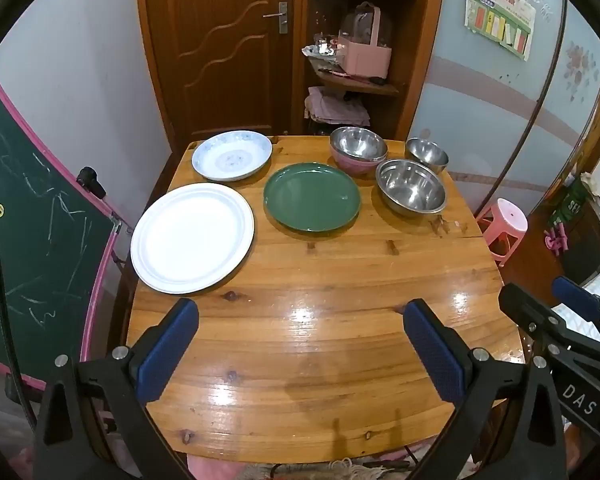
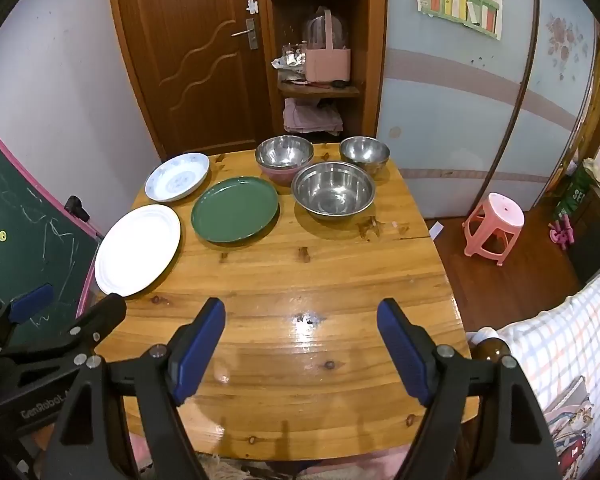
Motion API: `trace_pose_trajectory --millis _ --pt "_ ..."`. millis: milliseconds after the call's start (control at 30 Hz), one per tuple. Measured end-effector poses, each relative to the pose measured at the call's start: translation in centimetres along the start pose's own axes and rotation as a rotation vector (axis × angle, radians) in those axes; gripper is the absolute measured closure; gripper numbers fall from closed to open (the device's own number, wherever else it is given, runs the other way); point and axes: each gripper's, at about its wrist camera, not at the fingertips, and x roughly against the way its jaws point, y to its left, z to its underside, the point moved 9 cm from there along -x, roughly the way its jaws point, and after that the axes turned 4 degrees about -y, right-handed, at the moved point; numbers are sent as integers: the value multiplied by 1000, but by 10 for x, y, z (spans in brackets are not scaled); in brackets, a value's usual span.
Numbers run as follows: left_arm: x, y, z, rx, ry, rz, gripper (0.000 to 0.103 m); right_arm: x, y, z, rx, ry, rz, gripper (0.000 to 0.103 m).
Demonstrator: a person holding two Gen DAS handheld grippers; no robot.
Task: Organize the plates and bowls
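Nearest the cameras, the left gripper [image 1: 300, 344] and right gripper [image 2: 300, 344] hover over the near part of a wooden table [image 1: 320, 360], side by side — each with its blue-padded jaws spread wide and nothing between them. All the dishes lie beyond the grippers. Closest is a large white plate [image 1: 192, 238] at the table's left edge, ahead and left of the left gripper. Past it, near the table's middle, sits a green plate [image 1: 312, 202], and to its right a large steel bowl [image 2: 333, 189]. At the table's far edge stand a blue-patterned white plate [image 1: 232, 155] on the left, a steel bowl [image 1: 358, 144] that seems to be nested in a pink bowl [image 1: 350, 165] — the stack is hard to read — and a smaller steel bowl [image 2: 365, 153] at the far right corner.
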Motion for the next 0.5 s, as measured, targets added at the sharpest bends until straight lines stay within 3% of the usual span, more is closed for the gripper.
trace_pose_trajectory --millis 500 --pt "-13 10 11 30 54 16 1 -3 2 3 -3 4 -5 24"
